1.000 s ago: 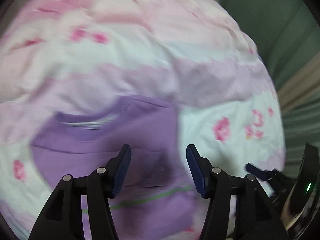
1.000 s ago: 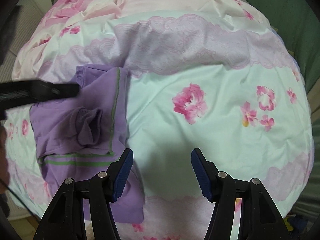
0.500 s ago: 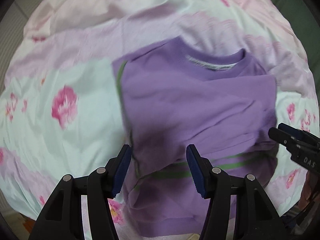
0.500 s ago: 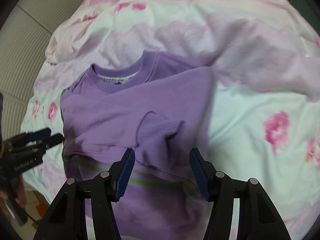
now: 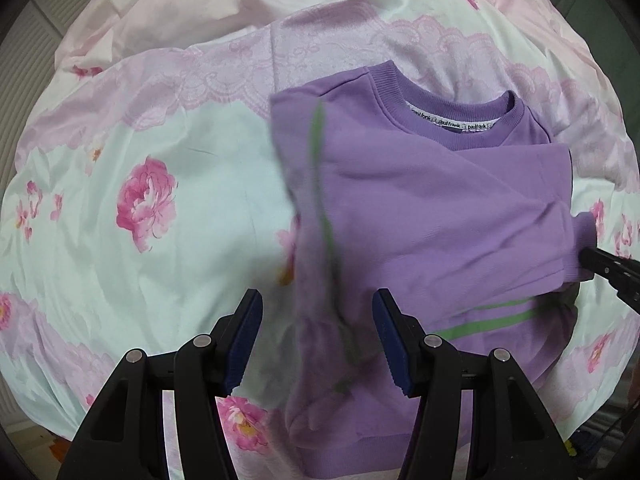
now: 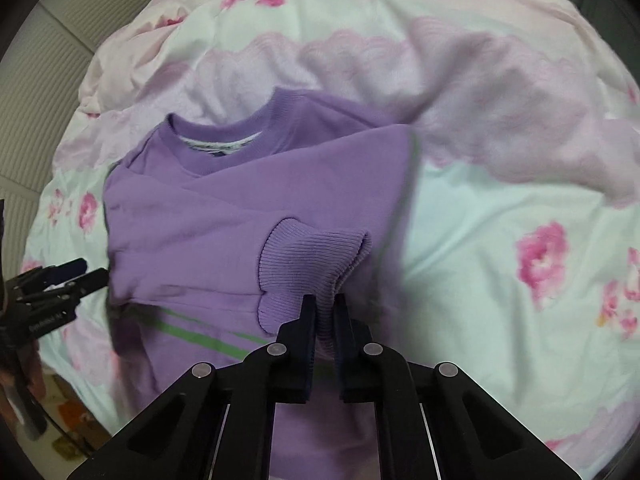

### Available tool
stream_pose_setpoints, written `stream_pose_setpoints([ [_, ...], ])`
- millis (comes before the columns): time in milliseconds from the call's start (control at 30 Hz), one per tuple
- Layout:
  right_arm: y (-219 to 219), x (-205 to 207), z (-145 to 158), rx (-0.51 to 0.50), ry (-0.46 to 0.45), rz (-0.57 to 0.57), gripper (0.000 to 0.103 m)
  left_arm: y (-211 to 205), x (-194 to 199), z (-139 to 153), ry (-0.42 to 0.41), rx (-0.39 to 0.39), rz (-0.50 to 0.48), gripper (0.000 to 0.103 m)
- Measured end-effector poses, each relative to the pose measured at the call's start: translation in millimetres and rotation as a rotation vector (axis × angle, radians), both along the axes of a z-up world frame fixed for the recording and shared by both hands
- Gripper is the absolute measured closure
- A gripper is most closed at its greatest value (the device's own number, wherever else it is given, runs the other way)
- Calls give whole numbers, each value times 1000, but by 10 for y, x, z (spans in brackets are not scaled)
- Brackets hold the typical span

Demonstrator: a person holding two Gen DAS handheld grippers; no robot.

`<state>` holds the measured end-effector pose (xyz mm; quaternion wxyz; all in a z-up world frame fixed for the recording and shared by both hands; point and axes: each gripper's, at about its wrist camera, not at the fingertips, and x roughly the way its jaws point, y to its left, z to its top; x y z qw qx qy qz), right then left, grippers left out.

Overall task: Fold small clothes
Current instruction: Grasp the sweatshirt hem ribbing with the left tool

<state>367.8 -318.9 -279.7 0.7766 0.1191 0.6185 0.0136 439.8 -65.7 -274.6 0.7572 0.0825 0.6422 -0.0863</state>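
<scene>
A small purple sweater [image 5: 440,208] with green stripes lies partly folded on a floral duvet [image 5: 160,140], collar away from me. My left gripper [image 5: 316,332] stands open straight above the sweater's left edge, whose blurred fabric lies between the fingers without touching the pads. My right gripper [image 6: 323,316] is shut on the ribbed sleeve cuff [image 6: 312,256], which rests across the sweater's [image 6: 200,220] front. The left wrist view shows the right gripper [image 5: 612,272] at the right edge, its tip at the cuff. In the right wrist view the left gripper [image 6: 60,284] sits at the sweater's left side.
The duvet [image 6: 500,220] is wrinkled, white and pink with lilac lace bands and rose prints, and spreads wide on both sides of the sweater. A ribbed pale panel [image 6: 48,92] shows past the bed's far left edge.
My right gripper has shut on the sleeve cuff that lay between its open fingers. The left gripper shifted a little toward the sweater's left edge and stays open.
</scene>
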Motion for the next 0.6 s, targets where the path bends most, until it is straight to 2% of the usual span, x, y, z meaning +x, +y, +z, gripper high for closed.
stream_pose_setpoints([
  [100, -95, -9, -113, -14, 20, -20, 94, 17, -44, -58, 13, 19, 9, 46],
  [167, -62, 44, -218, -66, 38, 9, 89, 64, -75, -80, 18, 36, 13, 46],
  [233, -5, 63, -269, -110, 65, 15, 71, 119, -120, -59, 16, 48, 19, 46],
  [267, 5, 57, -258, -133, 70, 3, 54, 151, -160, -31, 12, 48, 18, 46],
  [300, -5, 29, -218, -152, 65, -18, 42, 168, -206, -1, 7, 46, 17, 45],
  [333, -24, -20, -152, -159, 53, -43, 37, 215, -279, 49, -6, 41, 12, 41],
  [400, -53, -137, -18, -158, 25, -82, 32, 278, -386, 117, -24, 35, 3, 38],
  [467, -61, -277, 111, -147, 7, -92, 31, 364, -569, 169, -30, 26, -9, 38],
  [600, 23, -615, 246, -139, -3, -57, 31, 463, -948, 120, 12, -22, -23, 38],
])
